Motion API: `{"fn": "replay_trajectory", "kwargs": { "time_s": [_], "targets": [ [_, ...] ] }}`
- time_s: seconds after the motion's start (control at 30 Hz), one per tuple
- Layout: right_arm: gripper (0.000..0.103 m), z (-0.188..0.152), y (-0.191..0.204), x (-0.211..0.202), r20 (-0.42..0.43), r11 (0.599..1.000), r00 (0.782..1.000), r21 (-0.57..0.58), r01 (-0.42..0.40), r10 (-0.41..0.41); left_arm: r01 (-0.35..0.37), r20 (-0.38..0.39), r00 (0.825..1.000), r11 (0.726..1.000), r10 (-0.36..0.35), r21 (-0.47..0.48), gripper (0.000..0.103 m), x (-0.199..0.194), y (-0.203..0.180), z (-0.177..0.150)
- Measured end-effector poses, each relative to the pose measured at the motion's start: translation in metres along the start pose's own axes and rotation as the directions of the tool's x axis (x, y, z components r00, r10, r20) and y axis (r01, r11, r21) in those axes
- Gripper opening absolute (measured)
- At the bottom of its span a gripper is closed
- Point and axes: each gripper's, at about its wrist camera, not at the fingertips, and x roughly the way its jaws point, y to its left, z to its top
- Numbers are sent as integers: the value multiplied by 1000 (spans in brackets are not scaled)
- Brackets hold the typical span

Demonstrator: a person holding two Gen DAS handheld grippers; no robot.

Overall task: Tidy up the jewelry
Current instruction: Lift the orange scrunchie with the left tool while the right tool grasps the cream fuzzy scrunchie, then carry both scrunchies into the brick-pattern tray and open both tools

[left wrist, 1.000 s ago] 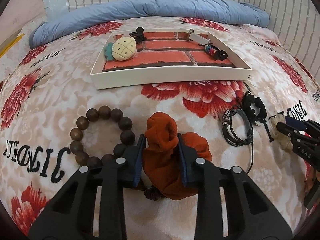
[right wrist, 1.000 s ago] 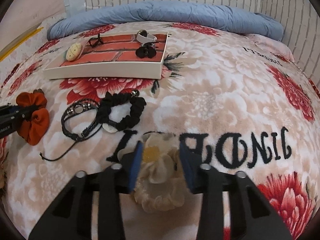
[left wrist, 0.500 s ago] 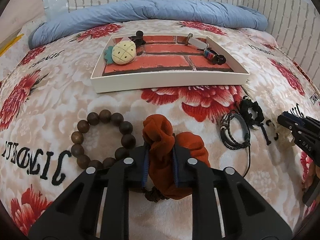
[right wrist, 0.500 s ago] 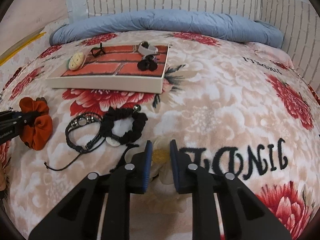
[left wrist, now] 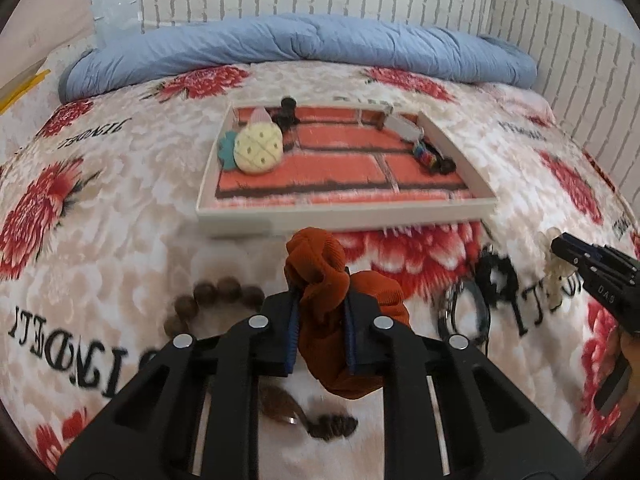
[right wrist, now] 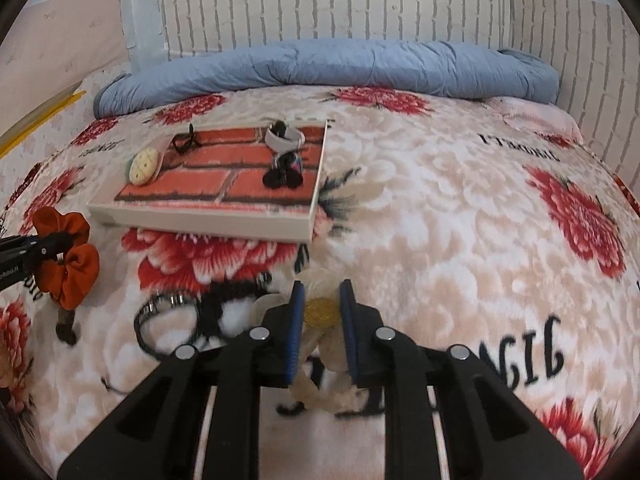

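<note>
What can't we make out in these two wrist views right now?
- Wooden bead bracelet, left wrist view: motion blur, near half hidden behind the left gripper holding the orange scrunchie.
- Cream flower scrunchie, right wrist view: mostly covered by the right gripper; lower part blurred.
- Black cords and scrunchie on the blanket, right wrist view: smeared, strands cannot be separated.
- Small items at the tray's far edge, left wrist view: too small to identify.

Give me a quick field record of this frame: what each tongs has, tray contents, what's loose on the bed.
left tongs: shut on orange scrunchie, lifted off the blanket
right tongs: shut on cream scrunchie
tray: pineapple-shaped piece, white band, small dark items
loose on blanket: wooden bead bracelet, black scrunchie, dark cord bracelet
</note>
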Motion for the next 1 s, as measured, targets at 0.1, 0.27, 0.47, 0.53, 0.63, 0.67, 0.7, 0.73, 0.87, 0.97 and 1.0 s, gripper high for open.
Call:
{"fn": "replay_trajectory", "kwargs": {
  "time_s": [0.1,0.27,0.47,0.53,0.63,0.67,0.7,0.73,0.87,0.97,1.0],
  "targets": [
    [19,20,4,8,17,1000,1000,5,-13,12,-7,21,1000,1000,7,-6,16,1,6,20],
    [19,53,20,28,35,1000,999,-11,-23,23,-9,64,998,1000,10,-13,16,4,14,62],
    [19,85,40,61,33,999,999,-22,-30,31,-36,77,996,999,35,0,16,26,23,96],
    [19,91,43,72,29,999,999,-11,-38,38,-54,70,996,999,54,2,16,39,27,101],
    [19,97,50,90,18,999,999,-12,-30,31,-78,58,995,997,77,1,16,58,37,104],
    [19,100,52,97,14,999,999,-13,-29,29,-78,53,996,997,78,-2,16,63,40,104],
    [19,100,53,100,13,1000,1000,-13,-28,29,-83,47,995,997,83,-4,16,70,44,104],
    [19,101,54,104,13,1000,1000,-14,-22,22,-90,44,995,996,90,-3,16,75,47,102],
    [19,102,53,117,16,1000,1000,-2,-13,13,-104,27,994,994,104,-11,16,93,58,98],
    [19,99,51,123,16,1000,1000,3,-4,4,-114,24,993,993,114,-6,16,100,64,95],
    [19,98,50,124,16,1000,1000,8,-4,4,-113,24,993,994,113,-7,16,102,65,95]
  ]
}}
